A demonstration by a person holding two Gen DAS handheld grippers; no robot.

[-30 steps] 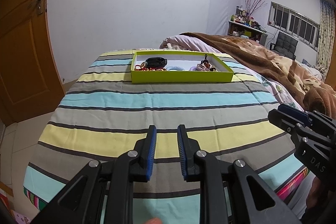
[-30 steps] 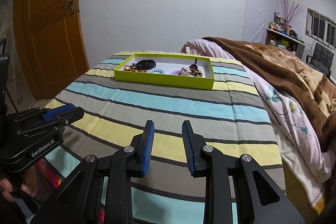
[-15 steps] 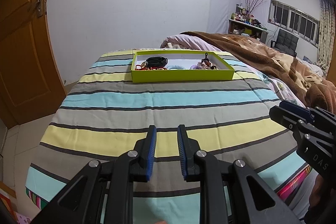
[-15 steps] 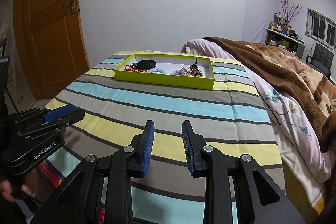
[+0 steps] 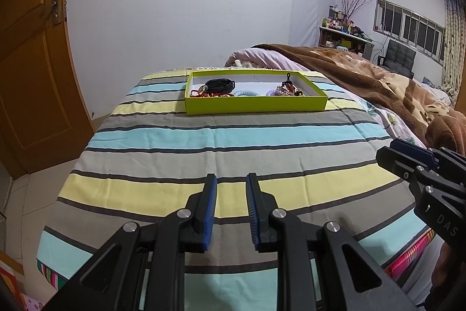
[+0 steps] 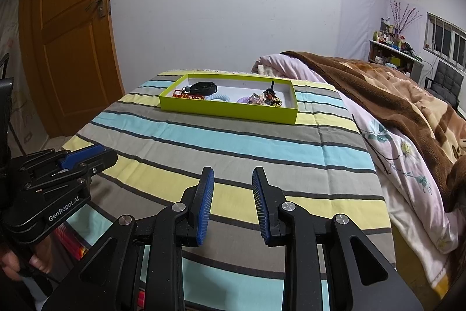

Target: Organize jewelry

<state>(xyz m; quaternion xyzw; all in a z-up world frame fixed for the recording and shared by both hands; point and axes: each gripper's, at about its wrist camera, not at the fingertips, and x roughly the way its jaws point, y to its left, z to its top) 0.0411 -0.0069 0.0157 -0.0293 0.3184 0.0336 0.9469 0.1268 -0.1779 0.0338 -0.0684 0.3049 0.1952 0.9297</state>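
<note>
Left tongs (image 5: 230,194) spread apart, nothing between the blue-padded fingers, hovering over the near end of the striped cloth-covered counter (image 5: 233,142). Right tongs (image 6: 233,188) also spread, nothing gripped, over the near yellow and grey stripes. Each tool shows at the edge of the other's view: the right one low at the right in the left wrist view, the left one low at the left in the right wrist view, with a bit of the holding hand (image 6: 17,264) under it.

Lime-green shallow rectangular cardboard tray (image 5: 256,107) sits at the far end of the counter, well apart from both tongs. Inside it: black coiled cord piece (image 5: 220,84) at left, red-and-gold beaded string (image 5: 209,94) just beside it, light blue spiral hair tie (image 5: 246,93) in the middle, and a tangled heap of purple and dark beaded jewelry (image 5: 287,91) at right. Brown fleece blanket (image 5: 378,83) lies on the bed to the right; orange wooden door (image 6: 67,28) at left.
</note>
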